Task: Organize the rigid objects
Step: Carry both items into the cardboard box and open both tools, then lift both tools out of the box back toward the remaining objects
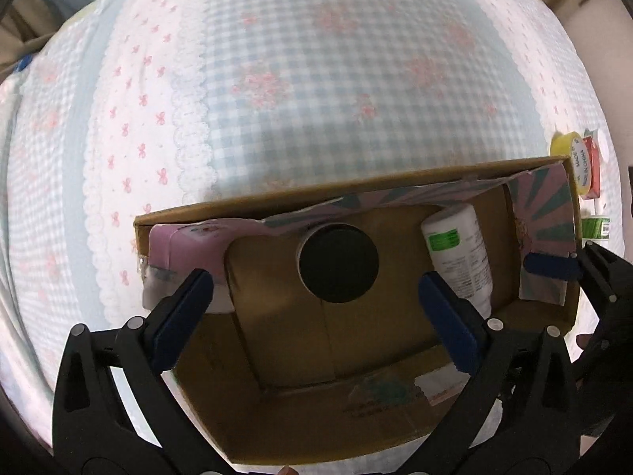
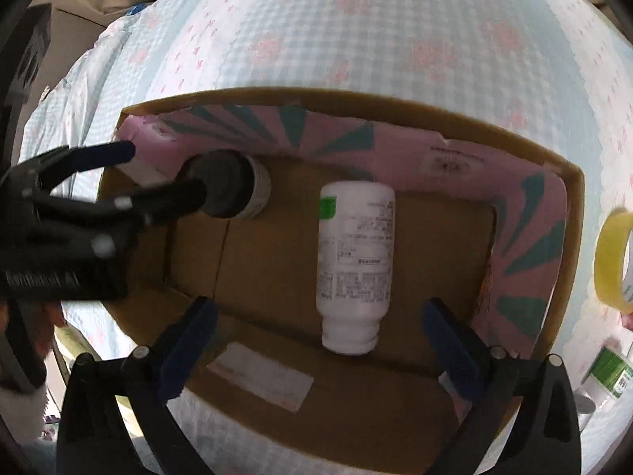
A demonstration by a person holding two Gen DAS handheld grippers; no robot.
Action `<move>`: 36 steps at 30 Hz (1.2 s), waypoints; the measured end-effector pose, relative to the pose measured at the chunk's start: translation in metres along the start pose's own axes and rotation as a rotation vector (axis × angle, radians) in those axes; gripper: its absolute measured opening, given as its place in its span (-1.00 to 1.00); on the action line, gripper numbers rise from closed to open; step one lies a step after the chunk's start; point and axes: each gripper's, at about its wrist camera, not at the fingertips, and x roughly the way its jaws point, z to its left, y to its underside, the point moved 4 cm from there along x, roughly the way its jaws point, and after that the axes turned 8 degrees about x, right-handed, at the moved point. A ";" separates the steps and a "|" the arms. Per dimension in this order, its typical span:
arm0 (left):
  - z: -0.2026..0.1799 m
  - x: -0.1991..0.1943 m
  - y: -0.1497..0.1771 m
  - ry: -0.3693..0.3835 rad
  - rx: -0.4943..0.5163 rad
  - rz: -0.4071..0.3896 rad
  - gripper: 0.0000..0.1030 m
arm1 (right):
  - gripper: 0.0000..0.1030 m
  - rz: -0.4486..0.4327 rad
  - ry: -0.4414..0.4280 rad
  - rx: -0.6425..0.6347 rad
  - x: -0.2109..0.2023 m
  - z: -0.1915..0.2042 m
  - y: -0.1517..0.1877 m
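An open cardboard box lined with pink paper lies on the bed. Inside lie a white pill bottle on its side and a black-capped jar. My left gripper is open just above the box, the jar between its fingers but apart from them; it also shows in the right wrist view. My right gripper is open over the box's near side, empty; its fingertip shows at the box's right wall.
A yellow tape roll, a red item and a green-labelled container lie right of the box. The blue checked bedspread stretches beyond it.
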 end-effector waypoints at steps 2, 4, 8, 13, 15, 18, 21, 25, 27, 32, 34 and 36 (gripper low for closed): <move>0.000 -0.001 0.001 -0.002 -0.002 0.005 0.99 | 1.00 -0.014 0.001 -0.008 -0.004 0.000 0.005; 0.001 -0.006 0.004 0.003 -0.009 -0.001 0.99 | 1.00 -0.028 0.000 0.000 -0.010 0.000 0.008; 0.006 -0.022 0.009 -0.002 -0.020 -0.023 0.99 | 1.00 -0.059 0.004 0.005 -0.029 -0.001 0.015; 0.004 -0.056 0.017 -0.035 -0.008 -0.079 0.99 | 1.00 -0.111 0.011 0.002 -0.061 0.005 0.025; 0.001 -0.069 0.020 -0.051 -0.002 -0.108 0.99 | 1.00 -0.139 0.016 0.004 -0.075 0.010 0.032; -0.001 -0.096 0.029 -0.066 -0.012 -0.150 0.99 | 1.00 -0.167 0.023 0.005 -0.095 0.017 0.042; -0.003 -0.126 0.045 -0.080 -0.034 -0.187 0.99 | 1.00 -0.216 0.038 -0.008 -0.121 0.024 0.059; -0.009 -0.166 0.072 -0.092 -0.056 -0.246 0.99 | 1.00 -0.276 0.059 -0.004 -0.152 0.031 0.084; -0.014 -0.185 0.086 -0.092 -0.064 -0.275 0.99 | 1.00 -0.300 0.065 0.017 -0.167 0.031 0.097; -0.034 -0.221 0.113 -0.081 -0.063 -0.338 0.99 | 1.00 -0.367 0.073 0.091 -0.214 0.020 0.136; -0.046 -0.233 0.123 -0.085 -0.055 -0.356 0.99 | 1.00 -0.387 0.097 0.115 -0.230 0.013 0.148; -0.061 -0.241 0.130 -0.077 -0.050 -0.371 0.99 | 1.00 -0.412 0.135 0.141 -0.245 0.003 0.161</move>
